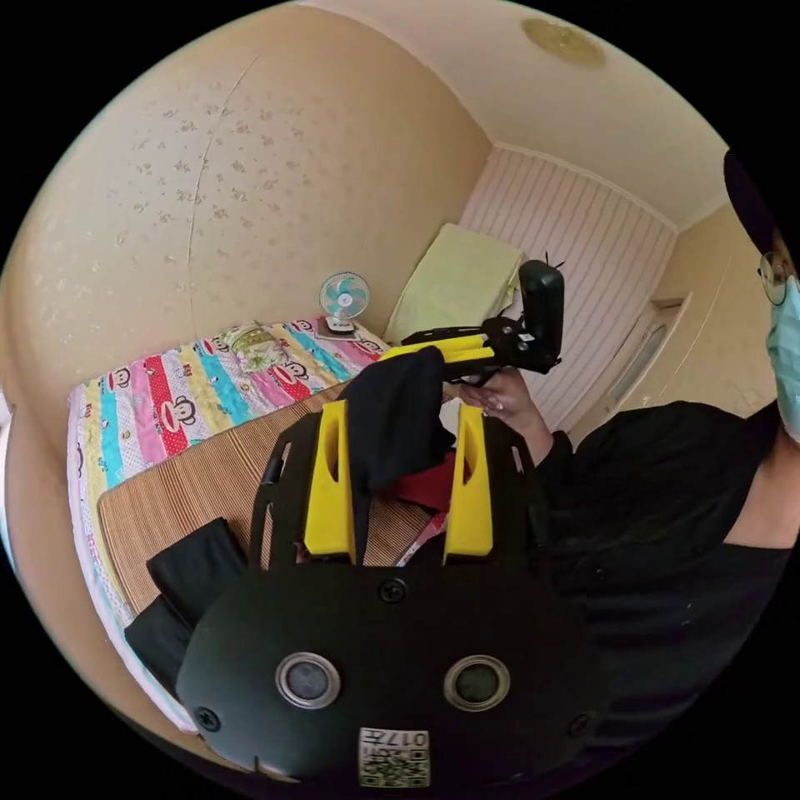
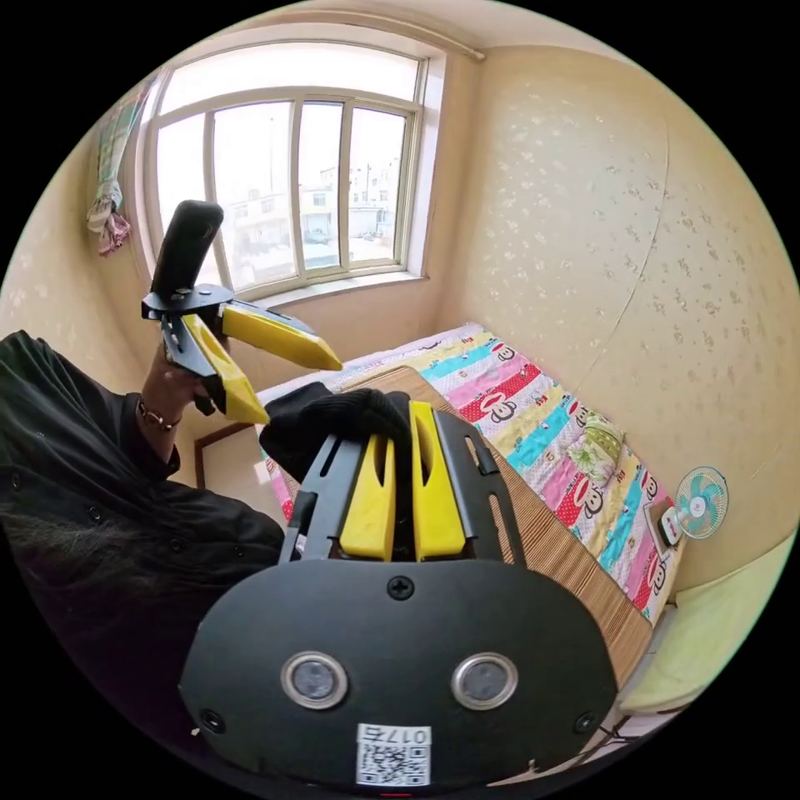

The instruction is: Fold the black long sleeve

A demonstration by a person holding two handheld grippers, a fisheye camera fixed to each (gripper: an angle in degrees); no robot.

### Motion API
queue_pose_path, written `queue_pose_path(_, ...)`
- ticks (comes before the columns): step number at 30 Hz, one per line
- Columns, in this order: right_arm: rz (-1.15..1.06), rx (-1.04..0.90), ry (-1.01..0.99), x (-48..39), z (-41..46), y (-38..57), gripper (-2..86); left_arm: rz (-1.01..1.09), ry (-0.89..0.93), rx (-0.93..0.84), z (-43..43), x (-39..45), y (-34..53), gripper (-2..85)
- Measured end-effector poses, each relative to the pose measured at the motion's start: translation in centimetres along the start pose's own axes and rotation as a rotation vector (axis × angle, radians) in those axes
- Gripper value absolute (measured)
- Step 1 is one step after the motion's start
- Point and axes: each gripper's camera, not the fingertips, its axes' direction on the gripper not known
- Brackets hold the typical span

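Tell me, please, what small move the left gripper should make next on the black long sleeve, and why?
Probably bring the left gripper in and close it on the black long sleeve. Its jaws stand apart, with the cloth hanging between them but not pinched, while the right gripper is shut on the garment and holds it up over the bed. A second grip would let the garment be spread.

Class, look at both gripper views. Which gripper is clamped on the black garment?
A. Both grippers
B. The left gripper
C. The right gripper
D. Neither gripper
C. The right gripper has its yellow jaws closed on the black garment, while the left gripper has its jaws spread apart, with the cloth hanging between them.
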Motion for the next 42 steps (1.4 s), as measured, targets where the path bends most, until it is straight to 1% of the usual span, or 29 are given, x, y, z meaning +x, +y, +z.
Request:
queue_pose_path(2,-0.033,-0.024,0.019,-0.9,-0.3,-0.8,4.9,-0.013,-0.092,-0.056,3.2,1.6,-0.7,12.8)
queue_pose_path(3,-0.048,-0.038,0.037,-1.3,-0.3,-1.1,5.1,-0.016,-0.133,-0.070,4.8,2.3,-0.9,7.3)
queue_pose_path(5,-0.040,-0.045,0.109,-1.4,-0.4,-1.0,5.4,-0.011,-0.169,-0.017,5.5,2.7,-0.8,5.2)
queue_pose_path(6,-0.038,-0.037,0.131,-1.1,-0.7,-0.3,5.7,-0.023,-0.132,0.047,5.1,2.3,-0.6,4.6)
queue_pose_path(7,-0.049,-0.009,0.096,-0.8,-1.2,0.7,7.7,-0.061,-0.059,0.110,4.5,1.2,-0.5,4.2)
queue_pose_path(8,-0.044,0.015,0.062,-0.5,-1.6,1.3,8.7,-0.083,-0.011,0.132,4.3,0.5,-0.5,4.2)
queue_pose_path(10,0.031,0.156,-0.087,0.8,-2.9,4.8,11.6,-0.153,0.159,0.180,4.5,-1.9,-1.0,4.2)
queue_pose_path(11,0.053,0.194,-0.127,1.1,-3.1,6.0,11.7,-0.161,0.181,0.189,4.6,-2.2,-1.2,4.2)
queue_pose_path(12,0.097,0.270,-0.212,1.7,-3.2,8.8,11.9,-0.172,0.184,0.204,4.6,-2.4,-1.6,4.2)
queue_pose_path(13,0.140,0.323,-0.296,2.2,-2.9,11.7,12.0,-0.169,0.166,0.216,4.4,-2.2,-2.1,4.2)
queue_pose_path(14,0.161,0.340,-0.338,2.4,-2.5,13.2,12.3,-0.163,0.154,0.221,4.3,-2.0,-2.4,4.3)
queue_pose_path(16,0.274,0.333,-0.466,2.5,-0.1,18.5,14.3,-0.120,0.126,0.251,3.2,-0.9,-3.3,4.3)
queue_pose_path(19,0.408,0.227,-0.469,1.6,3.7,23.2,17.5,-0.048,0.162,0.274,1.7,0.5,-4.4,4.4)
queue_pose_path(21,0.459,0.179,-0.459,1.4,5.8,24.4,17.8,-0.022,0.186,0.289,0.8,1.2,-4.9,4.4)
queue_pose_path(23,0.494,0.191,-0.491,1.8,7.1,24.5,16.7,0.009,0.221,0.300,-0.1,1.7,-5.2,4.5)
queue_pose_path(24,0.492,0.232,-0.549,2.4,7.4,23.9,15.3,0.024,0.233,0.308,-0.7,1.9,-5.2,4.5)
queue_pose_path(25,0.446,0.279,-0.603,2.9,6.8,22.8,8.9,0.027,0.236,0.316,-1.3,1.8,-5.1,4.5)
queue_pose_path(26,0.418,0.304,-0.608,3.1,6.3,22.2,5.8,0.021,0.233,0.319,-1.7,1.6,-5.0,4.5)
queue_pose_path(27,0.417,0.324,-0.518,3.7,4.7,21.0,4.9,0.001,0.222,0.325,-2.6,0.9,-4.7,4.5)
queue_pose_path(28,0.448,0.330,-0.350,4.4,2.8,20.0,4.3,-0.019,0.198,0.335,-3.7,0.0,-4.1,4.6)
queue_pose_path(29,0.464,0.332,-0.270,4.8,1.7,19.4,4.1,-0.027,0.184,0.340,-4.4,-0.5,-3.7,4.6)
queue_pose_path(30,0.474,0.352,-0.142,5.6,-0.6,18.5,3.8,-0.038,0.157,0.341,-5.6,-1.6,-2.8,4.7)
queue_pose_path(31,0.492,0.408,-0.036,6.3,-3.3,17.8,3.6,-0.050,0.134,0.327,-6.7,-2.7,-1.7,4.8)
queue_pose_path(34,0.468,0.560,0.024,6.9,-8.9,15.8,3.3,-0.100,0.052,0.258,-8.1,-5.4,1.6,4.8)
queue_pose_path(35,0.445,0.579,0.028,6.6,-9.6,15.3,3.3,-0.125,0.045,0.245,-8.1,-6.1,2.4,4.8)
queue_pose_path(37,0.342,0.613,0.048,4.8,-11.6,13.2,3.2,-0.219,0.104,0.195,-7.3,-8.9,5.5,4.5)
queue_pose_path(40,0.266,0.645,0.038,2.4,-12.7,12.2,3.1,-0.312,0.204,0.108,-5.1,-12.0,9.9,4.2)
queue_pose_path(42,0.253,0.631,0.037,1.4,-12.9,12.0,3.1,-0.344,0.260,0.121,-4.4,-13.0,12.5,4.0)
